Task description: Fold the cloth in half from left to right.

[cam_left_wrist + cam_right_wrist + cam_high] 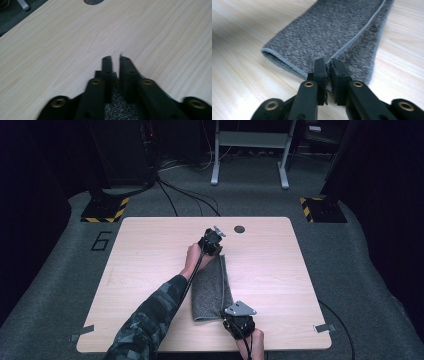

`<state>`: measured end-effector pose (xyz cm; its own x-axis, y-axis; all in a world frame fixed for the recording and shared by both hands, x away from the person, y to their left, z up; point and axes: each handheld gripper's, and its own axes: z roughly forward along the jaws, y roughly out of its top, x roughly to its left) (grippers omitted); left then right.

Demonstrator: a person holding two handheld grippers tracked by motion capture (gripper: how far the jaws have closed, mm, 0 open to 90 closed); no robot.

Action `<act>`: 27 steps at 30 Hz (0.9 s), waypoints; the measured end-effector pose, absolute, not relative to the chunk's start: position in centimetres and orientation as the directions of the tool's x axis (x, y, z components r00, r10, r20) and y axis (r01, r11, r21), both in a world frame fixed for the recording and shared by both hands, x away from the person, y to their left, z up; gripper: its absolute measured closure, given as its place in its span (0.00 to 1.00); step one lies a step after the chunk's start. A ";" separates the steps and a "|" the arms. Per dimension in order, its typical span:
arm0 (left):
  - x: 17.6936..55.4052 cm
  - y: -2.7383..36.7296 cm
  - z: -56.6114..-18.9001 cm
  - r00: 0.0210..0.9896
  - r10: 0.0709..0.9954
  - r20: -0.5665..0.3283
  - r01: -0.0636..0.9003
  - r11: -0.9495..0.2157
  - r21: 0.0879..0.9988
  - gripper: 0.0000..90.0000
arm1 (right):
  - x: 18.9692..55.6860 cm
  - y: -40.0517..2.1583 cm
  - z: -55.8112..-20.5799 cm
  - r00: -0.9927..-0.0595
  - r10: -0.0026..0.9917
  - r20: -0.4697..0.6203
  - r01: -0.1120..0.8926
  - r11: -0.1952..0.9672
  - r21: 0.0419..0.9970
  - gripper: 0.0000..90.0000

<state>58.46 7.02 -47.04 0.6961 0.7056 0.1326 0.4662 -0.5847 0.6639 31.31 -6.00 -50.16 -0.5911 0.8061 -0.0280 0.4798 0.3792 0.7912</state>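
Grey towel (pixel 211 287) lies folded lengthwise into narrow strip, centre of wooden table (pixel 150 250), near front edge. Fold looks done; judged: release + withdrawal left, maybe 2nd fold.

L gripper (pixel 115 58) at far end of towel: jaws slightly apart, small gap, towel beneath, no visible pinch.

R gripper (pixel 328 61) at near end: jaws nearly closed, hem edge between, grip loosening by the look.

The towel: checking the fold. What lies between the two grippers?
In the high view, the folded grey towel spans from the left gripper to the right gripper.
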 end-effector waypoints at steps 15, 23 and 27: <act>54.1 12.3 -46.1 0.690 0.718 0.093 0.471 -0.544 0.695 0.28 | 31.7 -9.5 -50.0 -0.444 0.896 -0.013 0.565 0.292 0.772 0.45; 49.1 15.9 -48.1 0.697 0.712 0.085 0.495 -0.563 0.661 0.24 | 33.9 -8.3 -50.1 -0.483 0.876 -0.007 0.576 0.324 0.751 0.43; 48.0 16.3 -49.5 0.696 0.708 0.118 0.495 -0.592 0.636 0.24 | 34.5 -7.9 -50.9 -0.458 0.889 -0.020 0.615 0.333 0.714 0.44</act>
<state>47.95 16.27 -49.47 0.6960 0.7083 0.1180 0.4950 -0.5923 0.6357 34.47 -7.86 -50.94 -0.4583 0.8886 -0.0196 0.6154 0.3332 0.7143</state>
